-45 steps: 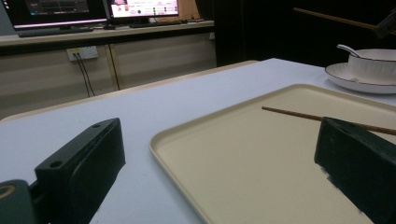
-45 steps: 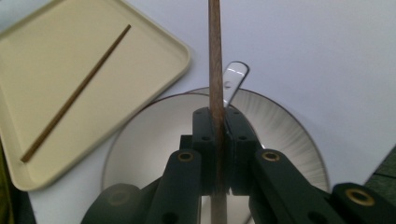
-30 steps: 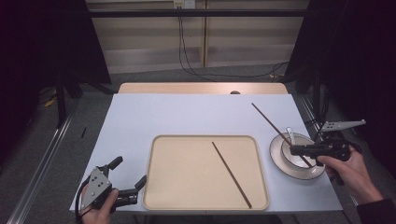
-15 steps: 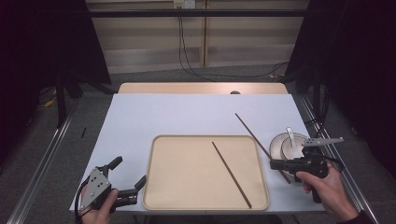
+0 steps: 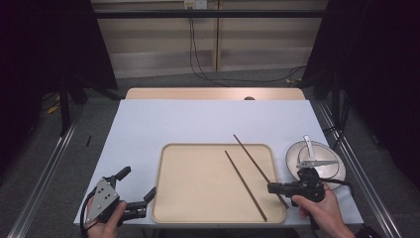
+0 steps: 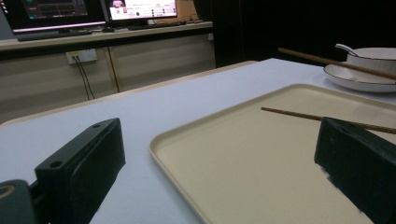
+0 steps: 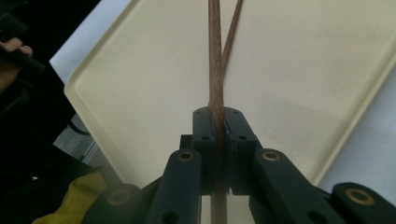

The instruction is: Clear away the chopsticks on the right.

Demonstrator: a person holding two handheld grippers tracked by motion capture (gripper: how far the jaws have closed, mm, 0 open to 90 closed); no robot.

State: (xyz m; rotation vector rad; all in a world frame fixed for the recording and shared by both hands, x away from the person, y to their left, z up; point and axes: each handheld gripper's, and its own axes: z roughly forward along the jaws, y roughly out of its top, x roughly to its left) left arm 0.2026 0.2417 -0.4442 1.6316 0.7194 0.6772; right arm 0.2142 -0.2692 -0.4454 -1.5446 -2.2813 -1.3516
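A beige tray [image 5: 198, 198] lies at the near middle of the white table. One brown chopstick [image 5: 245, 178] rests slantwise in it. My right gripper [image 5: 274, 188] is shut on a second chopstick [image 5: 250, 156], gripping near its close end over the tray's right edge. That stick points to the far left, above the tray. In the right gripper view the jaws [image 7: 217, 121] pinch the held chopstick [image 7: 215, 70], and the lying chopstick [image 7: 233, 32] crosses behind it. My left gripper [image 5: 134, 184] rests open at the tray's near left corner, nothing between its jaws [image 6: 217, 163].
A white bowl on a plate [image 5: 327, 166] with a spoon [image 5: 308, 146] in it stands right of the tray. The table's near edge is just below both hands. Monitors [image 6: 93, 9] stand on a far counter in the left gripper view.
My right gripper has carried the chopstick left and down, from above the bowl to the tray's right edge. The left gripper has stayed put.
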